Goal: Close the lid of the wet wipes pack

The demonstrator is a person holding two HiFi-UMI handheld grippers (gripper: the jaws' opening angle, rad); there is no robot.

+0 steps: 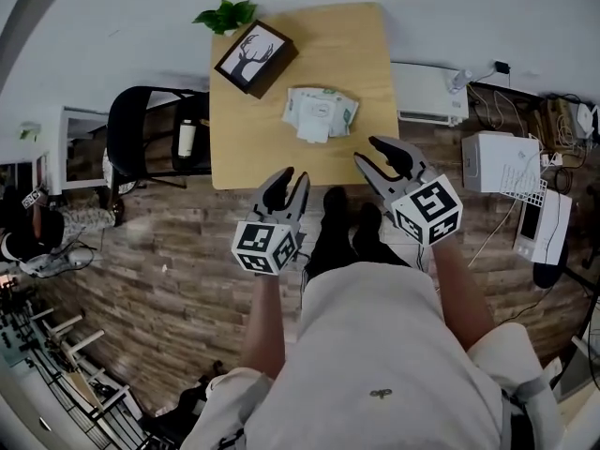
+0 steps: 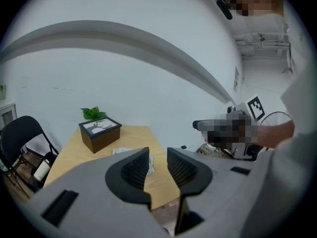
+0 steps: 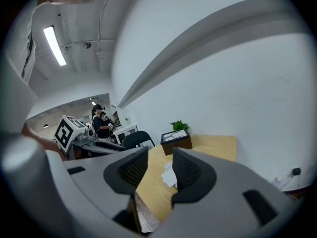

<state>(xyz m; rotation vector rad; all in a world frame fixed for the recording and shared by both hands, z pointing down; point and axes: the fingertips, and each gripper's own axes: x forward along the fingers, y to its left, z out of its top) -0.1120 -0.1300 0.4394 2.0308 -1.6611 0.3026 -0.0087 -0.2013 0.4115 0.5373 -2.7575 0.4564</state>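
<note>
The wet wipes pack (image 1: 320,113) lies on the wooden table (image 1: 356,45), pale green and white, with a white flap sticking out toward the table's front edge. My left gripper (image 1: 287,187) hovers over the floor just short of that edge, open and empty. My right gripper (image 1: 385,160) is beside it to the right, also open and empty, off the table. In the left gripper view the left gripper (image 2: 158,158) points at the table, with the pack (image 2: 120,151) partly hidden behind its jaws. The right gripper (image 3: 160,161) frames the pack (image 3: 169,173) between its jaws, far off.
A dark box with a deer picture (image 1: 255,57) and a small green plant (image 1: 225,14) stand at the table's far left corner. A black chair (image 1: 141,129) with a bottle (image 1: 187,137) is left of the table. A white appliance (image 1: 427,92) and a white box (image 1: 497,162) stand right.
</note>
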